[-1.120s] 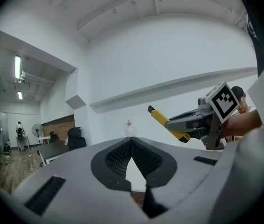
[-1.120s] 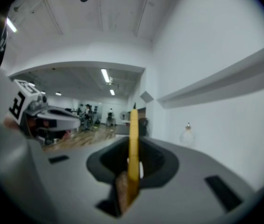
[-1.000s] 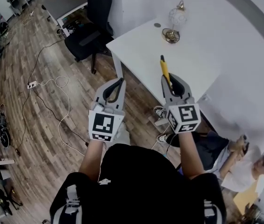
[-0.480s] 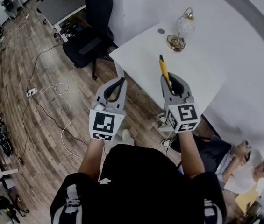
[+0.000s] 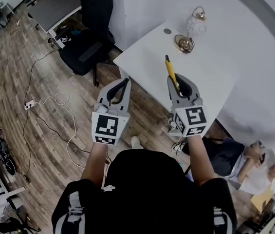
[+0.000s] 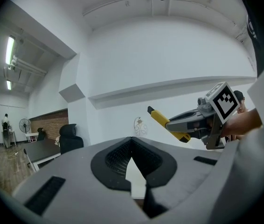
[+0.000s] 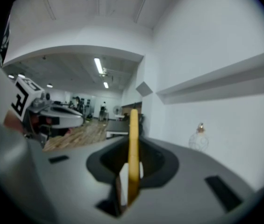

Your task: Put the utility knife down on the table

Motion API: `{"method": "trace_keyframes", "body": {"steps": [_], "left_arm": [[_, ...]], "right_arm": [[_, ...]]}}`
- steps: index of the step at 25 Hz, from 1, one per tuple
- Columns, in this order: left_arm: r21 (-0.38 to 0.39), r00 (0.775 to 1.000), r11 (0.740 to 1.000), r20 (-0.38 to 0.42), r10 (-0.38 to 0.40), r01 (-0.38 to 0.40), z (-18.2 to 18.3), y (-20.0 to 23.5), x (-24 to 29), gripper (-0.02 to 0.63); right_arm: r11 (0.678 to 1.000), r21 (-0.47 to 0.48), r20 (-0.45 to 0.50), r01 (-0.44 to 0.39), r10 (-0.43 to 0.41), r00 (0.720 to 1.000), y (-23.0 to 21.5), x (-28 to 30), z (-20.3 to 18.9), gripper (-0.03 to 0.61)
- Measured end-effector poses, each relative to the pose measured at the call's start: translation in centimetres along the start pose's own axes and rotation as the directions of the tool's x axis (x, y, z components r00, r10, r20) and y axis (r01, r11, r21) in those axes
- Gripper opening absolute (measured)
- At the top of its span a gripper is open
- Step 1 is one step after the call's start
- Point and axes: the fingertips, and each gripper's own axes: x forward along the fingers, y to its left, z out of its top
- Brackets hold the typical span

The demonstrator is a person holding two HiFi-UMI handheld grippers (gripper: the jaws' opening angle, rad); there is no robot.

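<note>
the yellow utility knife [image 5: 170,70] is clamped upright between the jaws of the right gripper [image 5: 176,82], jutting over the white table [image 5: 210,72] at centre frame — the left gripper [image 5: 125,86], jaws closed on nothing, is held alongside above the wood floor [image 5: 40,130].

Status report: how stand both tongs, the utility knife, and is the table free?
Left tongs shut, empty. Right tongs shut on utility knife, yellow, not yet down. Table bare ahead; glass ornament at far end, apart.
</note>
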Motion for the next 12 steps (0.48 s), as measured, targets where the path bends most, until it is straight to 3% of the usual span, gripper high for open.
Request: {"method": "trace_keyframes", "body": {"steps": [12], "left_arm": [[-0.019,0.998,0.998,-0.014,-0.065,0.065,-1.2,0.8,2.6,0.015]], "right_arm": [[0.999,0.012,-0.037,0.034,-0.034,0.999,-0.6,2.1,-1.2,0.083]]}}
